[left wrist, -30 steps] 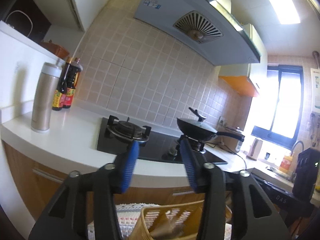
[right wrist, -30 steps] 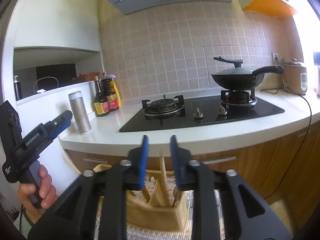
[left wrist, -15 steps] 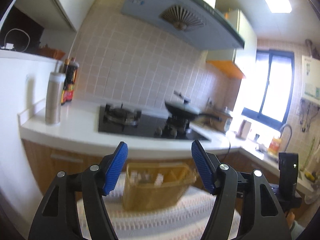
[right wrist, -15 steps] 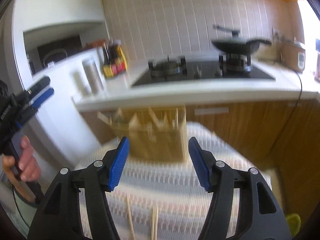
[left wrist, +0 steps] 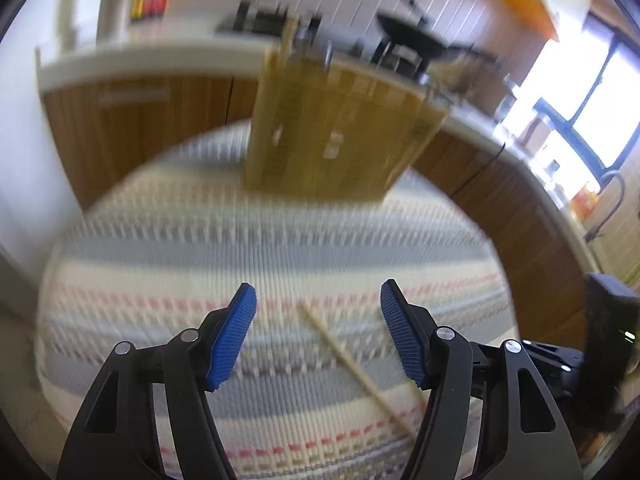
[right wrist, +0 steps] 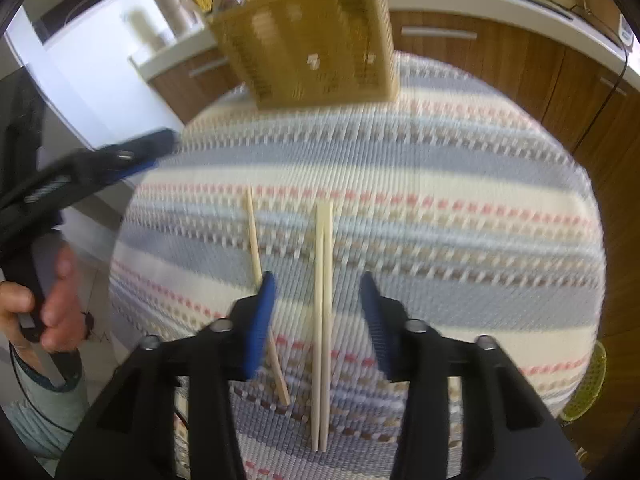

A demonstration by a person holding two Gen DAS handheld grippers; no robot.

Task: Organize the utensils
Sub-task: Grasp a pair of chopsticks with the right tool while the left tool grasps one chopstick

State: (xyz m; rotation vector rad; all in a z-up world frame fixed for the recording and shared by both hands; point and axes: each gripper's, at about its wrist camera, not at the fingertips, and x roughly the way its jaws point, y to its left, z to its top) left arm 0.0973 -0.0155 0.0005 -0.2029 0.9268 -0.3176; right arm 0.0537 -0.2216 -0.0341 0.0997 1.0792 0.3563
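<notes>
Jaws of right gripper straddle paired chopsticks.

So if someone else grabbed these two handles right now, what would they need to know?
Left tool: open, empty, above the striped cloth.
Right tool: open, empty, straddling a pair of chopsticks that lies flat on the cloth.
A single chopstick lies just left of the pair, partly hidden by the tool's left finger.
The holder stands at the cloth's far edge with some sticks already upright in it.
Done: nothing gripped yet. Left: pick up the three loose chopsticks and stand them in the holder.
</notes>
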